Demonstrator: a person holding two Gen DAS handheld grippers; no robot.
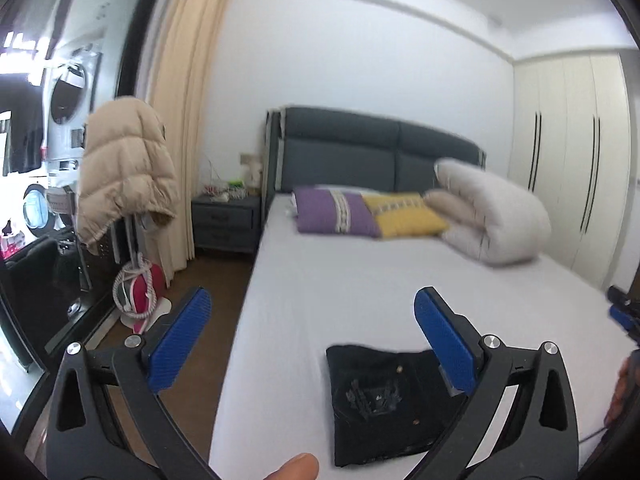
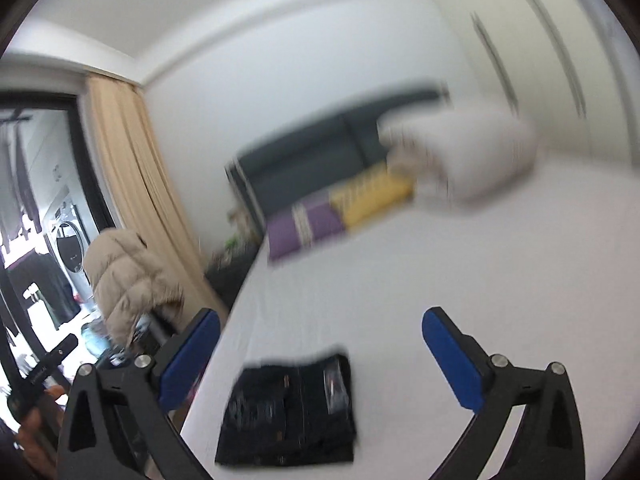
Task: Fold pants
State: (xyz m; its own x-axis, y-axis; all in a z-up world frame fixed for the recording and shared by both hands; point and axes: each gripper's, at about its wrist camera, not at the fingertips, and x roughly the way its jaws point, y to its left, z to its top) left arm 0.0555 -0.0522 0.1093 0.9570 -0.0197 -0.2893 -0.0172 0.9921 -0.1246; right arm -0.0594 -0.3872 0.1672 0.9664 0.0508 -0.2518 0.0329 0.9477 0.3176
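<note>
Dark pants (image 1: 384, 404) lie folded into a compact rectangle on the white bed sheet (image 1: 344, 288), near the bed's front edge. They also show in the right wrist view (image 2: 290, 410), blurred by motion. My left gripper (image 1: 312, 320) is open and empty, raised above the bed, with its right finger (image 1: 444, 340) over the pants' right part. My right gripper (image 2: 320, 344) is open and empty, held above and behind the pants. The right gripper's tip (image 1: 622, 312) shows at the far right of the left wrist view.
Purple and yellow pillows (image 1: 368, 216) and a rolled white duvet (image 1: 496, 216) lie by the grey headboard (image 1: 372, 148). A nightstand (image 1: 226, 220), a beige puffer jacket on a rack (image 1: 124, 168), a curtain and a red steam iron (image 1: 140, 292) stand left of the bed. Wardrobes (image 1: 568, 160) stand right.
</note>
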